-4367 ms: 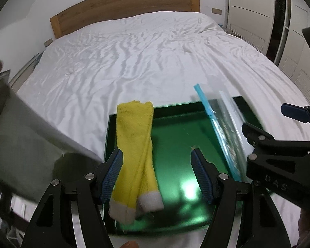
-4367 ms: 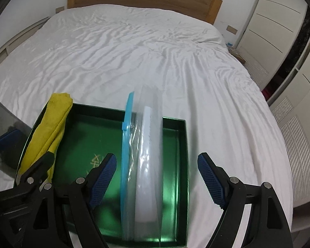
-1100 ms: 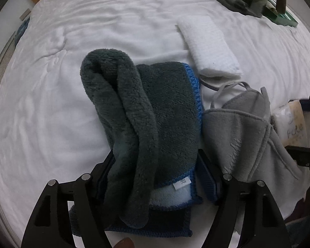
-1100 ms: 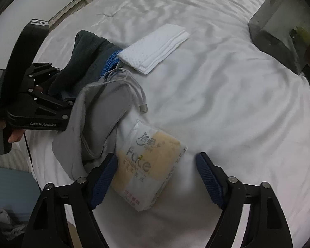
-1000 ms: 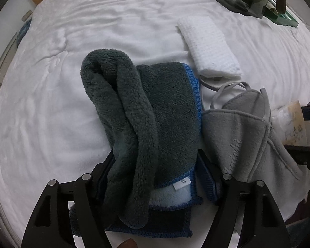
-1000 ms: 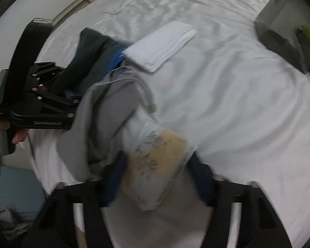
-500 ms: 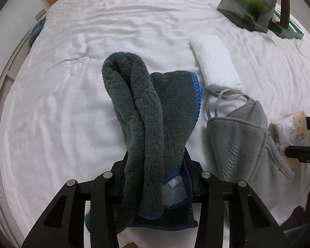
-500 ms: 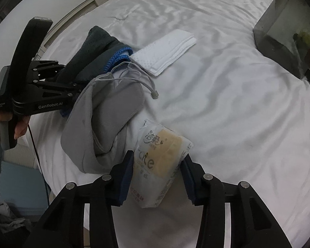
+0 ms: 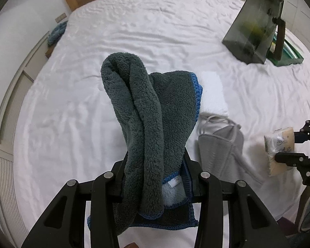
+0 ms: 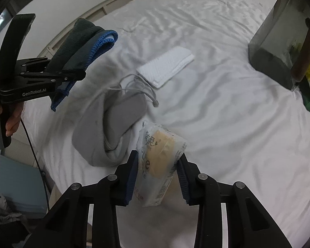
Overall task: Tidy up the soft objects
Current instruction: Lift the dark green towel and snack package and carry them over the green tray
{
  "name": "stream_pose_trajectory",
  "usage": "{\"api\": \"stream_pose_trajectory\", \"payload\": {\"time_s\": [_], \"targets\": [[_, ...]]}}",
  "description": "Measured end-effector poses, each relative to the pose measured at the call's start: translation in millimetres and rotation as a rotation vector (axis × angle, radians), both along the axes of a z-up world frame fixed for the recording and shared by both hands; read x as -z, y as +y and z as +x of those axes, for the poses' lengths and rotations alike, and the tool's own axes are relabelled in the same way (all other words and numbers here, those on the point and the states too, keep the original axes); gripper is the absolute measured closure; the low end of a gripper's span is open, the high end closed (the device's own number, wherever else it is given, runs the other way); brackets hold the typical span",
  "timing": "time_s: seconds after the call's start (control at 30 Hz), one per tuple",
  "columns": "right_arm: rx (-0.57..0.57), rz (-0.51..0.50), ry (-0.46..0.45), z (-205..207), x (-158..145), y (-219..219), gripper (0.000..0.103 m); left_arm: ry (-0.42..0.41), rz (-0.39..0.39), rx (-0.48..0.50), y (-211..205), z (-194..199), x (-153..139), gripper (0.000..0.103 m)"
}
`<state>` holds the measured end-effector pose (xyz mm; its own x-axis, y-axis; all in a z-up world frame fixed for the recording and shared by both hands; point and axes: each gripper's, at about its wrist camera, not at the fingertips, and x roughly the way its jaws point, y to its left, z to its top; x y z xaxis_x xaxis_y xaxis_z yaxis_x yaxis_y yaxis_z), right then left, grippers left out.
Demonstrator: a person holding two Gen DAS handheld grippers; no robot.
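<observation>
Soft things are lying spread over a white bed (image 9: pixel 76 111), whose wrinkled sheet is filling both views. At the far edge a dark translucent bin (image 10: pixel 279 47) is standing next to a green tray (image 9: pixel 289 57).

Next in size, the dark grey fleece towel (image 9: pixel 146 111) with blue stitched edging is hanging lifted clear of the sheet, and the left gripper (image 9: pixel 155 177) is clamping its lower folds, with the bundle drooping over and past the fingers. In the right wrist view a person's hand (image 10: pixel 10 119) is gripping that tool's handle.

A grey drawstring pouch (image 10: pixel 111 128) is lying crumpled on the sheet between the two tools, its cords trailing toward a folded white cloth (image 10: pixel 167 66) just beyond it.

Smallest, the pack of tissues (image 10: pixel 159 157) in clear wrapping is sitting between the blue pads of the right gripper (image 10: pixel 158 177), whose jaws are closing and pressing on its sides, with the pack tilted above the sheet.
</observation>
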<state>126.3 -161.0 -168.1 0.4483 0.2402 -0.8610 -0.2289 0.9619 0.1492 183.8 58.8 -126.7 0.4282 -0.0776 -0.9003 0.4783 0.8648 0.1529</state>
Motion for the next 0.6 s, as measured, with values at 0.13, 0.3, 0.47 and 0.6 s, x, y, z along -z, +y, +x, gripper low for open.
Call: {"api": "stream_pose_trajectory", "payload": {"time_s": [0.13,0.3,0.47,0.6], "targets": [[-0.017,0.030,-0.033,-8,-13,-5,0.069,-0.029,-0.014,-0.017,-4,-14,-20,0.067],[-0.026,0.055,-0.082,-21,-32,-18,0.070,-0.056,-0.043,0.003,-20,-31,-42,0.067],[-0.007,0.058,-0.123,-39,-50,-40,0.070,-0.066,-0.083,0.034,-41,-49,-57,0.067],[0.013,0.058,-0.147,-51,-61,-56,0.071,-0.067,-0.092,0.062,-62,-58,-64,0.067]]}}
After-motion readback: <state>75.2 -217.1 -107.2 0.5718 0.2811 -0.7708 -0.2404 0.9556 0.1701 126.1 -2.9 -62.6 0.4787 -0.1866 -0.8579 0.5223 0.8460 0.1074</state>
